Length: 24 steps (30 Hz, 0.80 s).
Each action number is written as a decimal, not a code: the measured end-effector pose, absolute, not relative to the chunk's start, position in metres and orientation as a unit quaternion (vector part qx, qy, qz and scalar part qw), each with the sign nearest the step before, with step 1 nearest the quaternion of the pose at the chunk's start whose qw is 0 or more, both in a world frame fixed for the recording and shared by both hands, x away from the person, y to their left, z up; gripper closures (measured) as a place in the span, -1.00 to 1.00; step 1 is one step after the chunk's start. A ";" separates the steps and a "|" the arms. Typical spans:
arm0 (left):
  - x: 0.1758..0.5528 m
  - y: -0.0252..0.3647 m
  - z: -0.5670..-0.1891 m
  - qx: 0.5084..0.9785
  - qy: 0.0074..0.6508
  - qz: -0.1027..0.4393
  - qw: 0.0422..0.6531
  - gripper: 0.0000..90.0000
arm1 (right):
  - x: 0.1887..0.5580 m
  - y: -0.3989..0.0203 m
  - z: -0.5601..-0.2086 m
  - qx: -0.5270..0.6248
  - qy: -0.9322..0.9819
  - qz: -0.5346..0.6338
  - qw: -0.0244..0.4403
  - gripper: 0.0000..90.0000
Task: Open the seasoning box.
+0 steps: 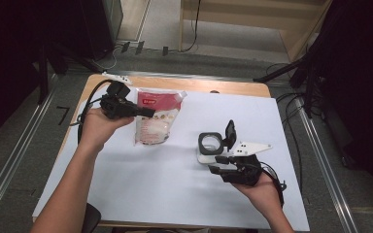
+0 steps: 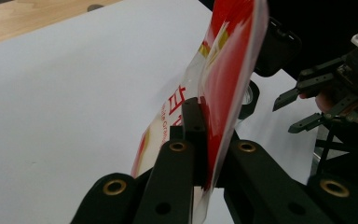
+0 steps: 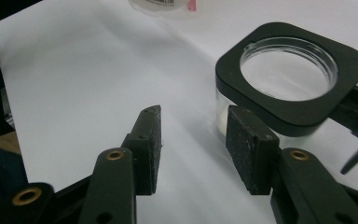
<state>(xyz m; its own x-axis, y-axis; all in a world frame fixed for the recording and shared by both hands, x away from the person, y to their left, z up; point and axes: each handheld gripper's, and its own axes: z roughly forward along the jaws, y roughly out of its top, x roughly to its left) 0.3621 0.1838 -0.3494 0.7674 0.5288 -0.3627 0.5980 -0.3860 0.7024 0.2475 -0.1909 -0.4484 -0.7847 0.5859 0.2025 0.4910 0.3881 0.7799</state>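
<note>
A red and white bag (image 1: 156, 119) with a clear lower part lies slanted on the white sheet at the back left. My left gripper (image 1: 147, 112) is shut on the bag's edge (image 2: 223, 79), and its jaws pinch the film (image 2: 200, 135). A clear square jar (image 1: 210, 144) with a black rim and a raised black lid (image 1: 230, 133) stands at the middle right. My right gripper (image 1: 219, 164) is just in front of the jar. Its jaws (image 3: 193, 119) stand open with nothing between them, and the right pad (image 3: 249, 149) is beside the jar's wall (image 3: 291, 74).
A white sheet (image 1: 165, 179) covers most of the wooden table (image 1: 199, 86). The sheet between the bag and the jar is bare. Cables and dark stands (image 1: 301, 73) are on the floor beyond the table's far and right edges.
</note>
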 end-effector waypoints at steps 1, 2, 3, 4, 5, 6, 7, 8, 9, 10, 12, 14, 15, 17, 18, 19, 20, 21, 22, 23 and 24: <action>0.361 0.183 -0.349 0.831 0.338 -0.042 0.441 1.00 | 0.247 -0.188 -0.448 0.326 0.830 0.449 0.050 0.26; 0.360 0.182 -0.348 0.831 0.334 -0.044 0.443 1.00 | 0.247 -0.187 -0.448 0.326 0.830 0.450 0.050 0.27; 0.360 0.182 -0.346 0.832 0.330 -0.044 0.443 1.00 | 0.248 -0.184 -0.448 0.324 0.830 0.451 0.050 0.29; 0.358 0.181 -0.345 0.831 0.328 -0.049 0.447 1.00 | 0.249 -0.182 -0.448 0.321 0.831 0.451 0.049 0.29; 0.358 0.180 -0.344 0.833 0.324 -0.046 0.446 1.00 | 0.250 -0.178 -0.448 0.320 0.832 0.450 0.049 0.29; 0.357 0.179 -0.343 0.832 0.324 -0.049 0.447 1.00 | 0.251 -0.176 -0.447 0.322 0.832 0.449 0.048 0.30; 0.356 0.179 -0.341 0.833 0.321 -0.050 0.448 1.00 | 0.251 -0.173 -0.446 0.320 0.831 0.452 0.048 0.30; 0.355 0.178 -0.340 0.834 0.318 -0.050 0.449 1.00 | 0.252 -0.171 -0.446 0.320 0.830 0.454 0.047 0.30; 0.353 0.176 -0.339 0.834 0.316 -0.052 0.450 1.00 | 0.253 -0.168 -0.446 0.321 0.830 0.454 0.048 0.30; 0.352 0.175 -0.337 0.835 0.314 -0.052 0.449 1.00 | 0.253 -0.163 -0.445 0.321 0.830 0.453 0.047 0.30; 0.350 0.174 -0.333 0.837 0.309 -0.051 0.449 1.00 | 0.253 -0.157 -0.445 0.318 0.833 0.450 0.052 0.31; 0.348 0.175 -0.330 0.836 0.308 -0.052 0.451 1.00 | 0.253 -0.149 -0.445 0.316 0.833 0.451 0.053 0.31; 0.347 0.175 -0.329 0.836 0.307 -0.052 0.452 1.00 | 0.254 -0.144 -0.445 0.317 0.833 0.451 0.053 0.32; 0.345 0.176 -0.326 0.835 0.305 -0.051 0.456 1.00 | 0.255 -0.136 -0.446 0.319 0.832 0.451 0.046 0.32; 0.344 0.176 -0.324 0.835 0.302 -0.046 0.458 1.00 | 0.256 -0.132 -0.447 0.318 0.833 0.450 0.046 0.32; 0.343 0.176 -0.323 0.834 0.302 -0.043 0.459 1.00 | 0.256 -0.128 -0.447 0.319 0.833 0.450 0.046 0.33; 0.342 0.176 -0.321 0.837 0.296 -0.040 0.459 1.00 | 0.257 -0.123 -0.448 0.316 0.834 0.450 0.041 0.33; 0.341 0.176 -0.320 0.837 0.295 -0.041 0.460 1.00 | 0.257 -0.118 -0.448 0.315 0.834 0.452 0.034 0.33; 0.340 0.176 -0.319 0.836 0.296 -0.042 0.459 1.00 | 0.258 -0.115 -0.448 0.312 0.835 0.453 0.034 0.33; 0.340 0.176 -0.319 0.837 0.295 -0.043 0.459 1.00 | 0.259 -0.110 -0.448 0.307 0.837 0.452 0.039 0.33; 0.340 0.176 -0.319 0.837 0.296 -0.044 0.458 1.00 | 0.260 -0.107 -0.448 0.303 0.838 0.452 0.041 0.33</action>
<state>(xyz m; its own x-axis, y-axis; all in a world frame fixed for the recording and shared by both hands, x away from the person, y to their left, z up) 0.3399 0.1757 -0.3191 0.8209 0.4549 -0.3452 0.5361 -0.4058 0.7402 0.2602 -0.1071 -0.4481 -0.8128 0.5452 0.2051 0.4710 0.4079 0.7821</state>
